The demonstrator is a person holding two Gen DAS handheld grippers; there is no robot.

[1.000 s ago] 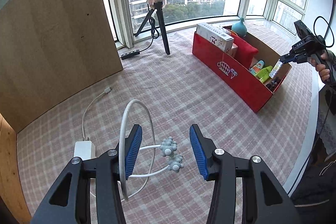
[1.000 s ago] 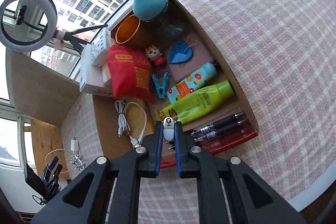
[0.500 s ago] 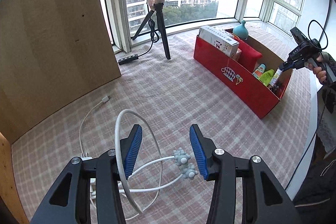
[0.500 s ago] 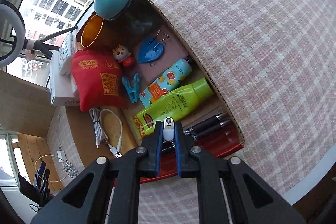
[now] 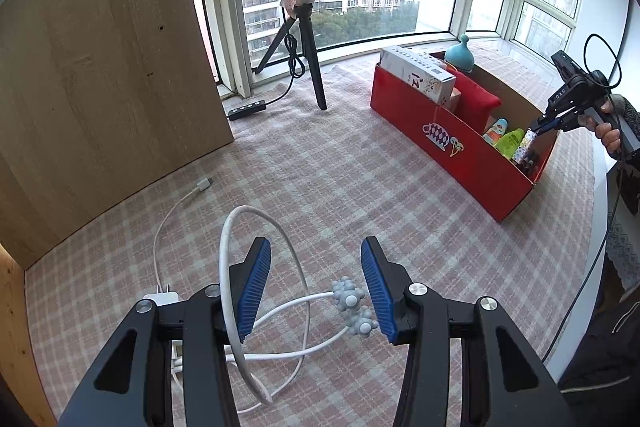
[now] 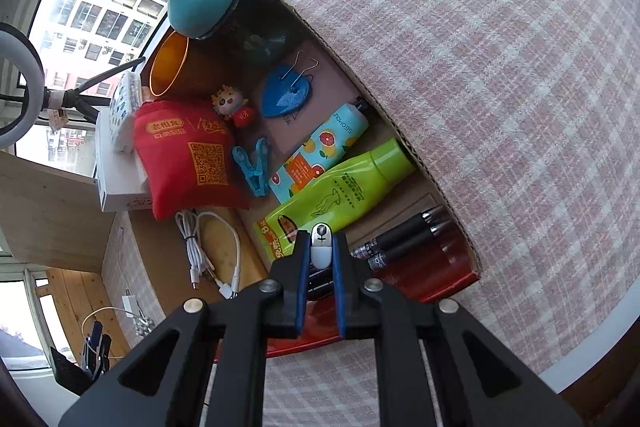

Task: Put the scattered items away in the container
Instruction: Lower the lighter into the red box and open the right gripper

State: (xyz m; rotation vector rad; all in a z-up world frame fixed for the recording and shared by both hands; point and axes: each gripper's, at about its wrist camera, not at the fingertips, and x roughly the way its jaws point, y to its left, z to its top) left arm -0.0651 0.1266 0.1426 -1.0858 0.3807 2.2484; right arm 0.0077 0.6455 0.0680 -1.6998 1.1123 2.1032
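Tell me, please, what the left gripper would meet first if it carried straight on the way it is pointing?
Most likely the blue-grey knobbly cluster on the white cable, which lies between the open fingers of the left gripper, on the checked cloth. How far above it the fingertips hover cannot be told.

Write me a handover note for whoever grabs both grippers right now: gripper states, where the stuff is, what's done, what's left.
Right gripper: shut on a small white patterned stick-shaped item, held above the near end of the red cardboard box; not released.
Left gripper: open, hovering over the white neck massager with grey knobbed ends on the pink checked cloth; pads not touching it.
Done: box already holds a green lotion tube, a citrus-print tube, black pens, a red pouch and a white coiled cable.
Left: drop the stick, then box the massager and the white charger with cable.
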